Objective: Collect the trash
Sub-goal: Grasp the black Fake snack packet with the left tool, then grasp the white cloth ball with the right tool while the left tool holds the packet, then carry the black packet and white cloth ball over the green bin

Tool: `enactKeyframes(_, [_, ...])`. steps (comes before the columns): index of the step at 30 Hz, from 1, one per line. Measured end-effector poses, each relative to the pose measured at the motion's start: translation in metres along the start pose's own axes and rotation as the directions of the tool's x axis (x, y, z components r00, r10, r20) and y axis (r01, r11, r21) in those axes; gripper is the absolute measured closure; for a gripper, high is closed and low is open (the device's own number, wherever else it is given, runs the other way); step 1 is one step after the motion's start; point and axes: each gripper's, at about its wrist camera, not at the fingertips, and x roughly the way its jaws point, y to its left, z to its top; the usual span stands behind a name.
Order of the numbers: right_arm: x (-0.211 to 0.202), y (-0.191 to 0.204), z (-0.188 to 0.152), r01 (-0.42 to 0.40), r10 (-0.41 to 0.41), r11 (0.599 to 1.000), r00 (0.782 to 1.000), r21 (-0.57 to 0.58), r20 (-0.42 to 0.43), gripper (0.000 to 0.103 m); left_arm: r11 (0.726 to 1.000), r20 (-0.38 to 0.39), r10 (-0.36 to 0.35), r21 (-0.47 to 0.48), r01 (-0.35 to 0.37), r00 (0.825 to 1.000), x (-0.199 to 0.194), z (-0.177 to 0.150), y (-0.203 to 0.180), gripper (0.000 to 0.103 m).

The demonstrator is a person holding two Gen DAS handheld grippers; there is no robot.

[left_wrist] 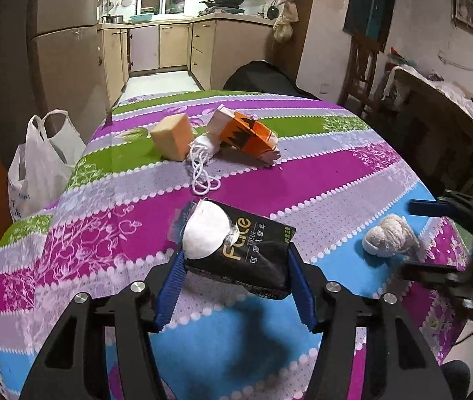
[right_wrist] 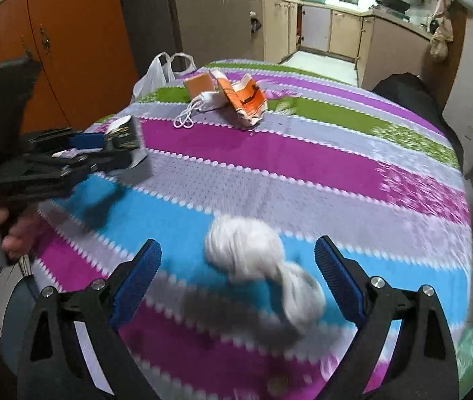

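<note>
Left gripper [left_wrist: 236, 266] clamped on a black tissue packet [left_wrist: 250, 250], blue pads pressing both short sides, packet lifted a little off the striped tablecloth [left_wrist: 303, 173] with its shadow on the blue band beneath. Seen too in the right wrist view at middle left, held out over the table edge [right_wrist: 126, 143].

Right gripper [right_wrist: 238, 273] spread wide, nothing between the pads touching them. Crumpled white wad of tissue [right_wrist: 256, 260] lying on the blue stripe, low in the right wrist frame, between the two fingers but clear of both. Blurred, so exact outline uncertain; long axis seems to run from upper left to lower right of that frame, roughly diagonal to the line across the jaws. In the left wrist view, same wad [left_wrist: 390, 235] at right centre, just beside the right gripper [left_wrist: 436, 233].

Clearly the right hand's piece: nearer, and left hand already full. Likely needs only a short push forward and down before closing.

Farther off, near the top of the cloth: a tan block [left_wrist: 171, 136], a white mask with loops [left_wrist: 203, 153], an orange carton [left_wrist: 250, 136]. White plastic bag [left_wrist: 39, 166] hanging at the left edge, probable destination.
</note>
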Motion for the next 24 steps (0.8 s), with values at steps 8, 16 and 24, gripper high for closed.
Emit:
enactKeyframes(8, [0.020, 0.004, -0.006, 0.072, -0.071, 0.997, 0.995, 0.003, -0.064, 0.046, 0.998, 0.010, 0.019, -0.054, -0.018, 1.000, -0.005, -0.009, 0.009, 0.044])
enactKeyframes(16, [-0.008, 0.006, -0.006, 0.139, -0.141, 0.987, 0.990, 0.085, 0.023, 0.062, 0.994, 0.054, 0.074, -0.087, -0.069, 0.996, -0.026, -0.007, 0.002, 0.044])
enactKeyframes(24, [-0.089, 0.005, -0.011, 0.251, -0.284, 0.949, 0.943, 0.190, 0.174, 0.062, 0.991, 0.135, 0.122, -0.070, -0.113, 0.983, -0.065, 0.004, -0.030, 0.044])
